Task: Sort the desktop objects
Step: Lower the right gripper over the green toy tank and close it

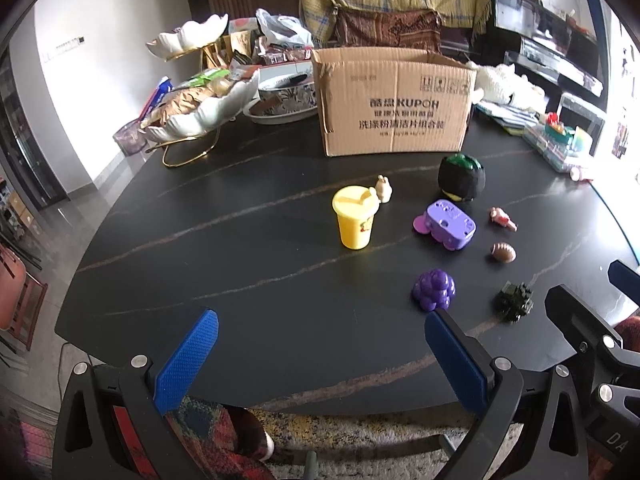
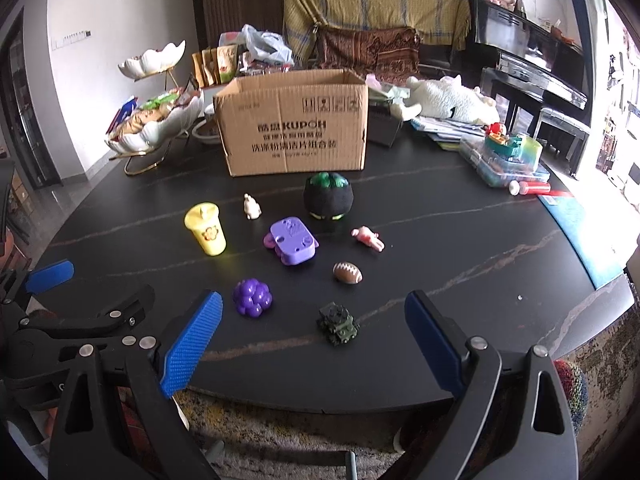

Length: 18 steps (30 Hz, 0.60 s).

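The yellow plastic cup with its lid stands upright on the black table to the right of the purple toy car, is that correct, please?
Not quite: the yellow plastic cup with its lid stands upright on the black table, but left of the purple toy car, as the right wrist view shows.

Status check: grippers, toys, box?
Left gripper and right gripper open, empty, at table edge. Eight toys loose in front of box, tank nearest right gripper. Nothing in the way.

The cardboard box (image 2: 294, 124) reads "KUPOH" above blurred Chinese characters.
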### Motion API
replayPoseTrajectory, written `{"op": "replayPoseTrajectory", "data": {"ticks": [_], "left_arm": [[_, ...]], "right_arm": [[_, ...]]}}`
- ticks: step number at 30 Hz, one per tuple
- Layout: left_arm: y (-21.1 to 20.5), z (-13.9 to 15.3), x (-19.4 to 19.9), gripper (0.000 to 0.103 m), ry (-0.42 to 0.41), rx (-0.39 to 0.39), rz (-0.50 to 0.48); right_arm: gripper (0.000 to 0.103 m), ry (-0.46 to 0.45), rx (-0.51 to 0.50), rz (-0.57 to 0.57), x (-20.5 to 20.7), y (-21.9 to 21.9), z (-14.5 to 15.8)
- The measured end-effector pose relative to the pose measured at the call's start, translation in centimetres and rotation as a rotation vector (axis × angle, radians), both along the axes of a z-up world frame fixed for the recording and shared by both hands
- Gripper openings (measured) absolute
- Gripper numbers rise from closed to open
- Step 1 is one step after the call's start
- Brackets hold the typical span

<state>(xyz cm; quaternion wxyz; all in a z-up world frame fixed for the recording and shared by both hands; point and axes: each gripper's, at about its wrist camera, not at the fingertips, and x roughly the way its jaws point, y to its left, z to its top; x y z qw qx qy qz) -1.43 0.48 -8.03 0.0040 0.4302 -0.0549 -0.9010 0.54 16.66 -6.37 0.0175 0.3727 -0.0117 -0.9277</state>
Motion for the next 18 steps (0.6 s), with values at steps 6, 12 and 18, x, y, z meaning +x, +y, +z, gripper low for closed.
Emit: {"op": "replayPoseTrajectory", "data": {"ticks": [6, 12, 18], "left_arm": [[0.3, -1.1, -0.5, 0.102, -0.028, 0.006, 0.010], [1.0, -2.5, -1.4, 0.102, -0.064, 0.000, -0.006], [1.4, -4.0, -2.5, 0.101, -0.098, -0.016, -0.004]], "right_arm": [[0.092, -0.047, -0.022, -0.002, -0.4, 0.4, -1.0], [0.091, -0.108, -0.052, -0.002, -1.3, 1.1, -2.7], [0.086, -0.151, -0.049, 0.010, -2.3, 1.1, -4.0]]}}
